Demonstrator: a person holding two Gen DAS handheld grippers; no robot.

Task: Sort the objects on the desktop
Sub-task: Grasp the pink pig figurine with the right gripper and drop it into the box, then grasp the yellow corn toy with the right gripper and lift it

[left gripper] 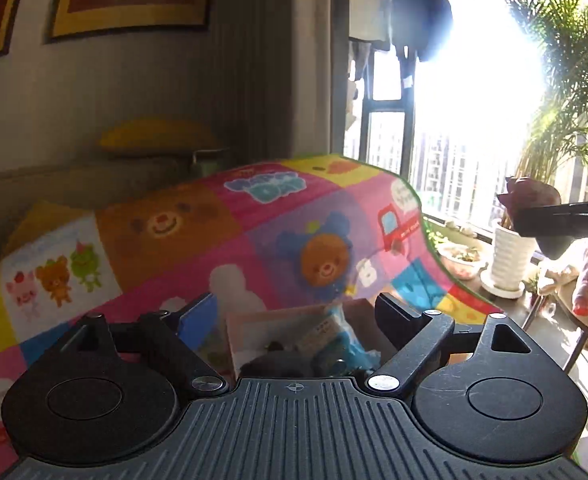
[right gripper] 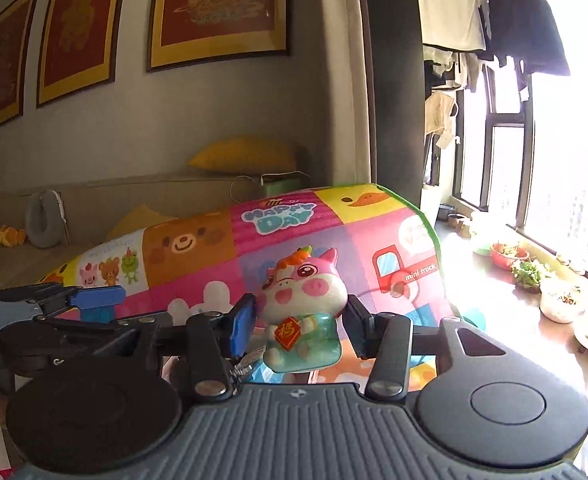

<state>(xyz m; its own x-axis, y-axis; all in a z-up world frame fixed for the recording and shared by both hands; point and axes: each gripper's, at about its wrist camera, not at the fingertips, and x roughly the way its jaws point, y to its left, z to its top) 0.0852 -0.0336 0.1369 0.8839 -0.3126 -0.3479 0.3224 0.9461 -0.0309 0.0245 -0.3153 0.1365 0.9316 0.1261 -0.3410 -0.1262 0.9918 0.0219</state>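
Right gripper [right gripper: 300, 322] pinches pig toy [right gripper: 302, 304]: blue pad on its left cheek, black pad on its right side, both touching. Toy is upright, face toward camera, lifted clear above the mat [right gripper: 197, 248]. Left gripper [left gripper: 294, 316] has fingers spread wide, nothing between them; below and beyond it sits the box [left gripper: 253, 332] with a blue item and dark bits already inside. In the left view the right gripper shows at the right edge with the toy, well apart from the box.

Step, as I judge: carry pig to the box and drop it in. To do it well: keep the squeeze steady, since the toy looks glossy and rounded and could slip or rotate. Bring it over the box opening, lower before releasing. Keep the left gripper out of the path. Box rim is partly hidden, so free room inside is unclear.
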